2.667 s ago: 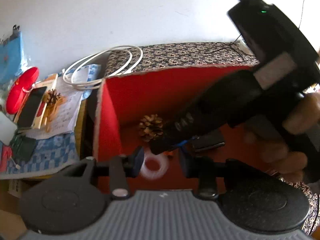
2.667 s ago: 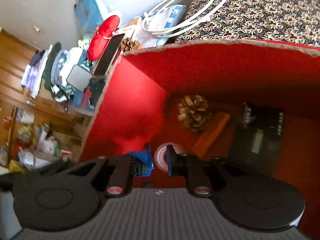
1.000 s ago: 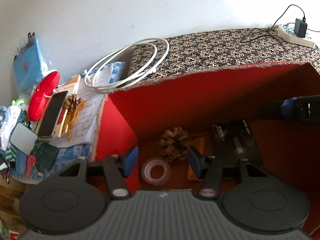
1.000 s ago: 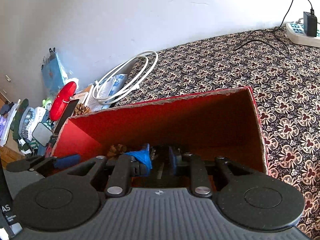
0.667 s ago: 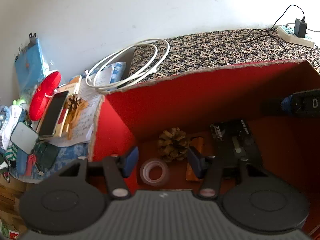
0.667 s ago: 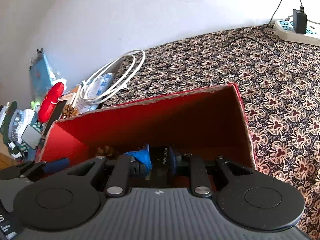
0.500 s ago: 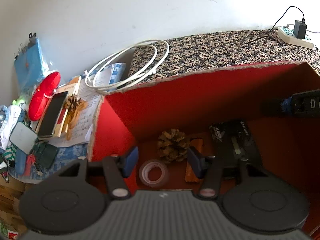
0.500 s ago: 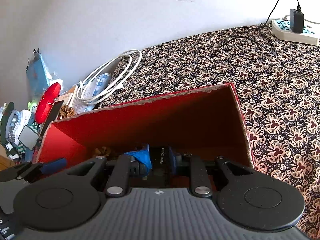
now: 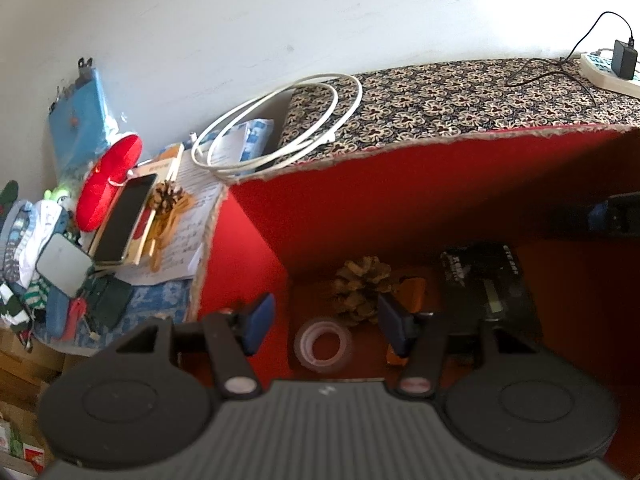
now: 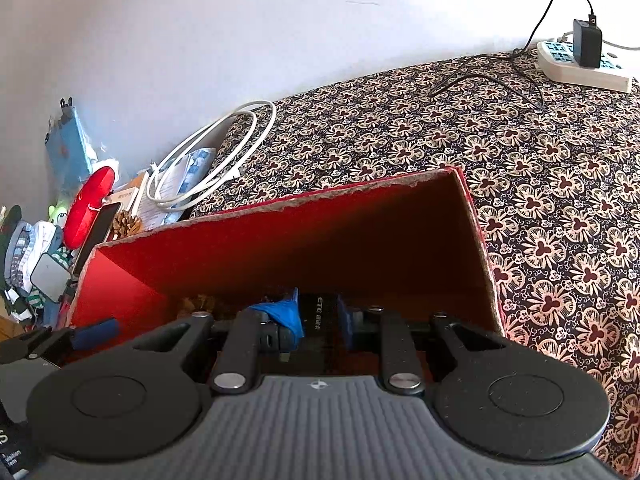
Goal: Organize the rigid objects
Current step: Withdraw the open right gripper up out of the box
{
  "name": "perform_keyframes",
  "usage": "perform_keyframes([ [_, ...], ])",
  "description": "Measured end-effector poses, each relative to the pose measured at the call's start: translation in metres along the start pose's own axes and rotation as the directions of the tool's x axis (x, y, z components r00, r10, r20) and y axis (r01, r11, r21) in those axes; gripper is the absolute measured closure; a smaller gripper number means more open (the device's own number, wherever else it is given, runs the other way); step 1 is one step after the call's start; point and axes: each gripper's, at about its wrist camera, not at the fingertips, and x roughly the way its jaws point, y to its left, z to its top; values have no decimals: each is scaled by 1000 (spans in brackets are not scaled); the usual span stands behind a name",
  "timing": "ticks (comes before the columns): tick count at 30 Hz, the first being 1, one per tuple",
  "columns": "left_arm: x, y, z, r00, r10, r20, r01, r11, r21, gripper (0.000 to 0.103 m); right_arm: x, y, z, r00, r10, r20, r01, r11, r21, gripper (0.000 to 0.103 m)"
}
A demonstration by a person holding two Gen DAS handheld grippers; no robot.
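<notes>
Hovering over the red box (image 9: pixel 360 184), we keep our left gripper (image 9: pixel 322 318) spread wide and empty above the tape roll (image 9: pixel 323 345), which lies near the box's left wall. Beyond it sit the pinecone (image 9: pixel 362 282), an orange block (image 9: pixel 412 300) and a black device (image 9: pixel 486 280). Our right gripper (image 10: pixel 318 316) holds nothing, jaws slightly apart, above the box's near edge.

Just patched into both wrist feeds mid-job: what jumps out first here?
The open red cardboard box dominates both views, sitting on the dark floral-patterned cloth. On its floor lie a brown pine cone, a clear tape roll and a flat black device with white lettering. The left gripper hangs open over the tape roll, while a coiled white cable rests past the box's far rim.
</notes>
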Motion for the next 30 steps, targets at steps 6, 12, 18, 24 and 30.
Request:
perform_keyframes([
  [6, 0, -1, 0, 999, 53, 0, -53, 999, -13, 43, 1, 0, 1, 1000, 7, -3, -7, 1000, 1, 99],
  [12, 0, -1, 0, 997, 80, 0, -80, 997, -17, 43, 0, -1, 0, 1000, 24, -3, -24, 1000, 5, 99],
  [18, 0, -3, 0, 994, 112, 5, -112, 993, -21, 43, -2, 0, 0, 999, 39, 9, -39, 999, 6, 98],
  [24, 0, -4, 0, 993, 119, 5, -118, 993, -15, 43, -1, 0, 0, 999, 44, -3, -44, 999, 13, 98],
  [30, 0, -3, -1, 994, 112, 10, -112, 993, -23, 42, 0, -1, 1, 999, 47, -9, -46, 999, 15, 98],
])
